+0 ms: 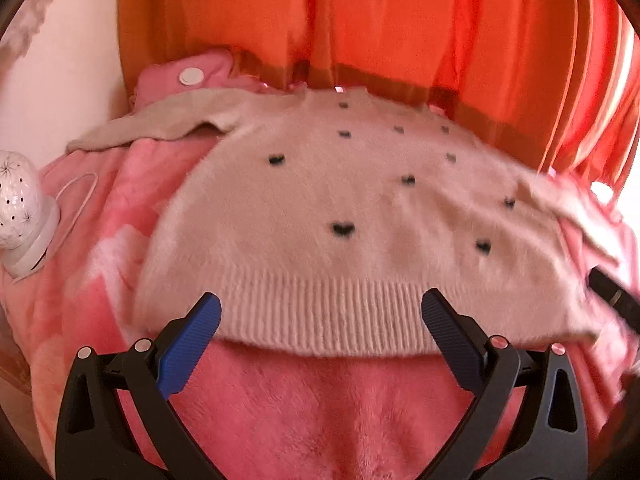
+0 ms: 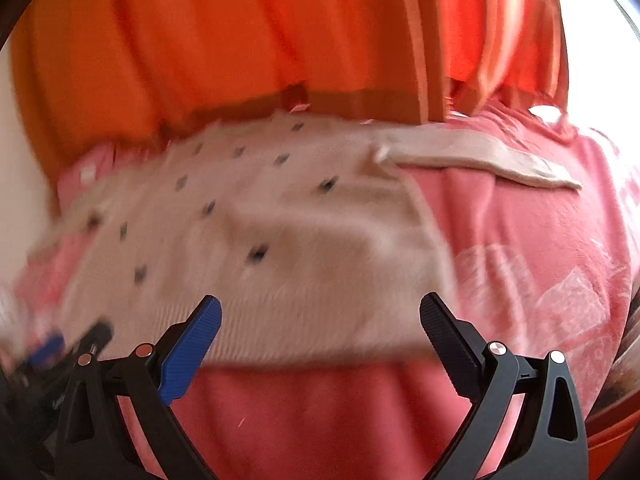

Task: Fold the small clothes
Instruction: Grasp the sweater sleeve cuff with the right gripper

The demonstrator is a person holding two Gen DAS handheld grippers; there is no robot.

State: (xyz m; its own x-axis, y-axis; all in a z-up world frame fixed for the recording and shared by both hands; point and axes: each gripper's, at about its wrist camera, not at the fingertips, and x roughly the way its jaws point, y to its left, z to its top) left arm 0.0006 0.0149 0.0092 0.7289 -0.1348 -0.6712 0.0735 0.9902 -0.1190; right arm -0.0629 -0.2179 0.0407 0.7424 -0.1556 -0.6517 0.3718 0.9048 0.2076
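A small fluffy beige sweater [image 1: 320, 208] with dark heart spots lies spread flat on a pink blanket [image 1: 304, 408], its ribbed hem nearest me. One sleeve [image 1: 160, 124] stretches out to the left. My left gripper [image 1: 320, 312] is open, hovering just over the hem with nothing between its fingers. In the right wrist view, blurred by motion, the sweater [image 2: 248, 232] fills the left and middle, and its other sleeve [image 2: 488, 158] lies out to the right. My right gripper [image 2: 320, 312] is open above the hem's right part. The left gripper [image 2: 60, 348] shows at the lower left.
Orange curtains [image 1: 360, 20] hang right behind the blanket. A white perforated lamp [image 1: 20, 216] with a cord stands at the left edge. A pink item with a white button [image 1: 192, 76] lies behind the left sleeve. The right gripper's dark tip [image 1: 612, 288] enters at the right.
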